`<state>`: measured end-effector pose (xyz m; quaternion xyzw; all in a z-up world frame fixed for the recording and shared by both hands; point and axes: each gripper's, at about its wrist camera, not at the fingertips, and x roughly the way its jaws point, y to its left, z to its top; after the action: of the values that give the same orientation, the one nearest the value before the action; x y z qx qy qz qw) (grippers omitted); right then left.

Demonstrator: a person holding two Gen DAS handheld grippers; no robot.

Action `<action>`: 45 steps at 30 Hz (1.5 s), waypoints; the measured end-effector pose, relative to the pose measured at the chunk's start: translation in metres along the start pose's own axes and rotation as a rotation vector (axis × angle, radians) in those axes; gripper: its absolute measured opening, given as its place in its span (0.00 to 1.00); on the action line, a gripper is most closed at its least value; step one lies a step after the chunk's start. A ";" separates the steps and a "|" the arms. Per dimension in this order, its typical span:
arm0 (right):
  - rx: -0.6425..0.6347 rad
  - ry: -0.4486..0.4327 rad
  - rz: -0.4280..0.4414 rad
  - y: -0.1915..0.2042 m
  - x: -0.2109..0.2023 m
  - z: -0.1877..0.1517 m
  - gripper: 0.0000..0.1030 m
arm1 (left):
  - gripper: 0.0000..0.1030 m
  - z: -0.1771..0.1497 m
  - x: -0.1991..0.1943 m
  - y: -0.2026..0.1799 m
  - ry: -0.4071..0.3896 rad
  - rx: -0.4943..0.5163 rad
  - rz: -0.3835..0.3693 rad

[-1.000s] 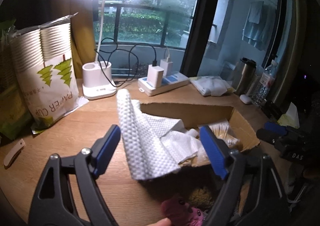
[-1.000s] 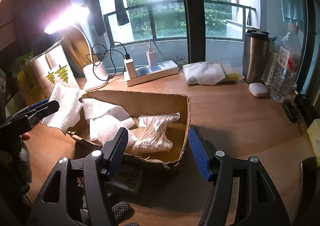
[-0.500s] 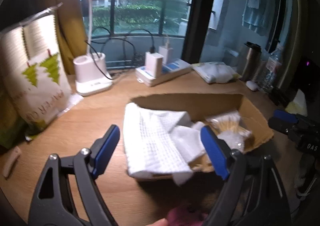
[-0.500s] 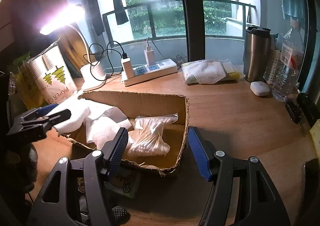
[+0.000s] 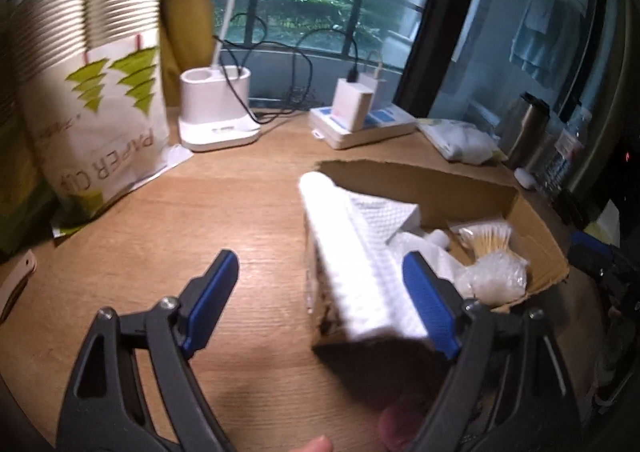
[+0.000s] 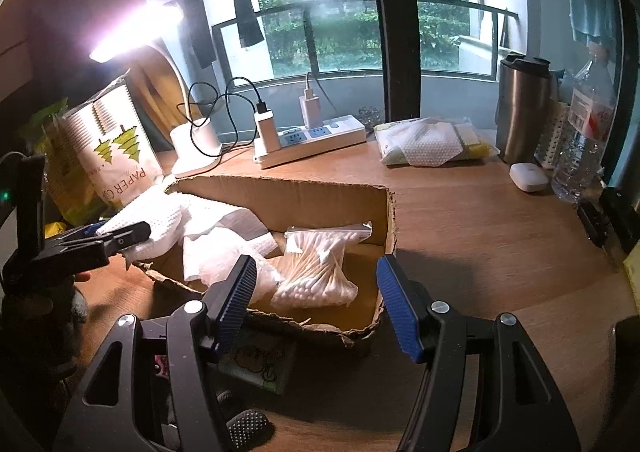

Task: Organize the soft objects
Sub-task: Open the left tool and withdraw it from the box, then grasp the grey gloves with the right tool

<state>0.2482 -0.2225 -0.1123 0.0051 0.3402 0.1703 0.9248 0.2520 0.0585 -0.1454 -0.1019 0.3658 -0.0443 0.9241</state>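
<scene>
A white waffle-textured cloth (image 5: 352, 248) lies draped over the left corner of an open cardboard box (image 5: 424, 180). It also shows in the right wrist view (image 6: 156, 220). The box (image 6: 304, 192) holds white tissue sheets (image 6: 224, 236) and a bag of cotton swabs (image 6: 316, 268). My left gripper (image 5: 324, 300) is open and empty, its right finger beside the cloth. My right gripper (image 6: 316, 304) is open and empty above the box's near edge. Another packet of white cloths (image 6: 432, 146) lies behind the box.
A paper cup pack (image 5: 92, 92), white lamp base (image 5: 216, 112) and power strip (image 5: 360, 124) with chargers stand at the back. A steel tumbler (image 6: 524, 104), water bottle (image 6: 580, 132) and small white case (image 6: 528, 177) stand at right. A printed packet (image 6: 256, 364) lies under the box's front.
The white cloth, held up a second ago, now lies over the box corner. My left gripper has swung left and back from it. The right gripper barely moved.
</scene>
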 end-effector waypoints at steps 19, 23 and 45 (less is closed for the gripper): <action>-0.045 -0.042 0.014 0.030 -0.031 -0.006 0.64 | 0.83 -0.015 -0.065 -0.016 -0.112 0.034 -0.055; -0.058 -0.052 0.021 0.039 -0.041 -0.011 0.64 | 0.83 -0.023 -0.077 -0.025 -0.114 0.048 -0.073; -0.104 0.036 0.066 0.073 -0.047 -0.073 0.64 | 0.83 -0.094 -0.093 -0.038 -0.037 0.056 -0.103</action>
<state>0.1463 -0.1768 -0.1298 -0.0349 0.3472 0.2183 0.9113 0.1194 0.0217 -0.1421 -0.0955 0.3415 -0.1000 0.9297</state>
